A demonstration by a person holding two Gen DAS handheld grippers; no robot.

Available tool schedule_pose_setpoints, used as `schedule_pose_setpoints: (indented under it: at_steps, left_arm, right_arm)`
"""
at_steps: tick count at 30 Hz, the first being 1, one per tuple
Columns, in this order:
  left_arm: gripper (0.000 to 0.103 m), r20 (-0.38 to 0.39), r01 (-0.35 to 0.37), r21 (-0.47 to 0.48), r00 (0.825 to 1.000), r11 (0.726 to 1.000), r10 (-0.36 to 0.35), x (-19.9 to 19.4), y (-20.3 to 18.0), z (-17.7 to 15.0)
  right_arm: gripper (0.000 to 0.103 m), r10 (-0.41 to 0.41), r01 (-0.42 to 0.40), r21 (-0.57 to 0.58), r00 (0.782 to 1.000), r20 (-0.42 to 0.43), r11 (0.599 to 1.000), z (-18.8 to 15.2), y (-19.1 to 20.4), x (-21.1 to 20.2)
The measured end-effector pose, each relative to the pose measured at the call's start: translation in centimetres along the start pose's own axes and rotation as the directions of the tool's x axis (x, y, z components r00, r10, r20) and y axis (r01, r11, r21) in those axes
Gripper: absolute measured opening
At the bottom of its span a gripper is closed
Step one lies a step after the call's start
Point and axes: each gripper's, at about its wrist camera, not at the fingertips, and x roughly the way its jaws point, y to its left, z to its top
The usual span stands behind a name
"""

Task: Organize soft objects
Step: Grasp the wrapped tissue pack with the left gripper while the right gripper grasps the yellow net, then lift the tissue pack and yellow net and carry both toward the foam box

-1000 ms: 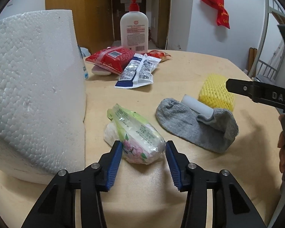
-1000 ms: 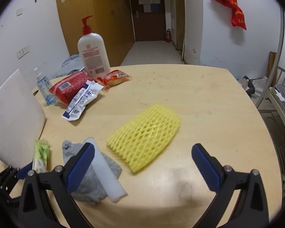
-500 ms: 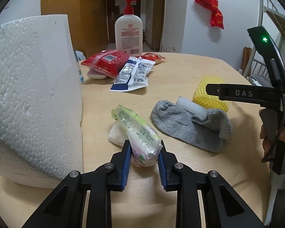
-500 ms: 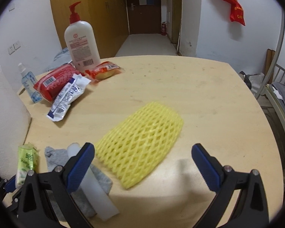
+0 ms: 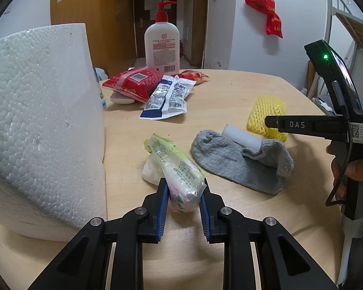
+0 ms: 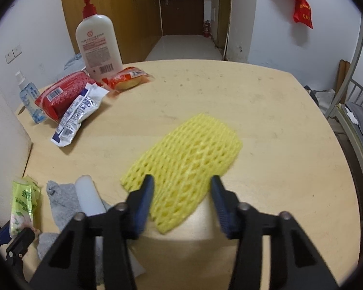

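A green-and-white plastic tissue pack [image 5: 179, 166] lies on the wooden table [image 5: 230, 89], and my left gripper [image 5: 184, 186] is shut on its near end, both blue pads pressed into it. A yellow foam net [image 6: 193, 145] lies flat further right. My right gripper [image 6: 181, 183] is over the net's near end. Its jaws are closing, with the net between them and the pads against it. Between the two lies a grey sock [image 5: 230, 164] with a white foam strip [image 5: 242, 137] resting on it.
A big white polystyrene block [image 5: 41, 120] stands close on the left of the tissue pack. At the back are a lotion pump bottle [image 5: 161, 46], a red packet [image 5: 133, 79] and blue-and-white sachets [image 5: 169, 94]. A hand [image 5: 351, 169] holds the right gripper's handle at the right.
The left jaws closed onto the tissue pack. The right gripper came down nearer the yellow net, and its jaws went from wide apart to narrow around the net's near end.
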Motion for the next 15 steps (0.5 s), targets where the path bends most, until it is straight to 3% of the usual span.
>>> schedule_pose_setpoints:
  at_steps: [1,4,7,15]
  left_arm:
    - [0.025,0.002,-0.001,0.0,1.0,1.0,0.001,0.0,0.0,0.0]
    - [0.023,0.012,-0.001,-0.002,1.0,1.0,0.001,-0.2,0.0,0.0]
    - [0.017,0.022,0.002,-0.003,1.0,1.0,-0.002,-0.5,0.0,0.0]
    - [0.014,0.054,-0.001,-0.002,0.999,1.0,0.001,-1.6,0.1,0.5]
  right_arm:
    - [0.026,-0.002,0.002,-0.002,1.0,-0.001,1.0,0.0,0.0,0.0]
    - [0.014,0.027,-0.028,0.016,1.0,0.012,0.999,0.0,-0.4,-0.3]
    - [0.013,0.051,-0.052,0.032,0.998,0.028,0.998,-0.1,-0.9,-0.6]
    - [0.013,0.094,-0.1,0.052,0.99,0.105,0.994,-0.2,-1.6,-3.6]
